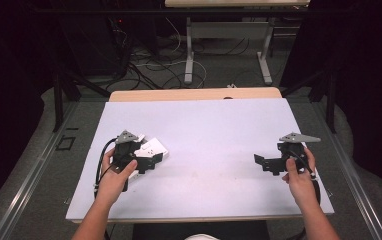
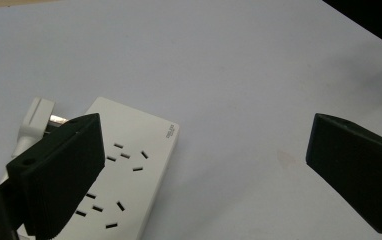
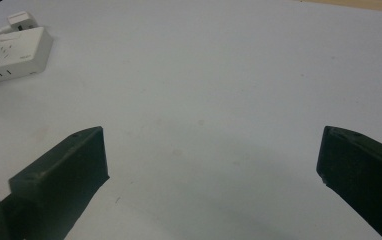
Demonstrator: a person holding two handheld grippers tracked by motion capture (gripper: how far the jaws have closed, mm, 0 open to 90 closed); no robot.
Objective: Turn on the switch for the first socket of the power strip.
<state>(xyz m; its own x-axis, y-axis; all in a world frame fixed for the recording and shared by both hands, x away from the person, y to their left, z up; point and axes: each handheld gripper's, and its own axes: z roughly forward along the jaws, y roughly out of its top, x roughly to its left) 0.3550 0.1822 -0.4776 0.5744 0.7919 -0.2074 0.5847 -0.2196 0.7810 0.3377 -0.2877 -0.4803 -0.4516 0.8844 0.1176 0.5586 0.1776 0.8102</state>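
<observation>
Jaws on your left gripper (image 1: 146, 159) stand wide apart, holding nothing, right over the white power strip (image 2: 129, 170). That strip lies flat on the left part of the white table (image 1: 214, 130), sockets facing up, and one jaw covers its near end in the left gripper view. A white plug (image 2: 35, 120) lies just beside the strip's far corner. Your right gripper (image 1: 260, 161) hovers well apart at the right side, jaws spread wide over bare tabletop.

high: overhead, forward-down | gripper views: close, low | shared: power strip (image 2: 129, 170)
</observation>
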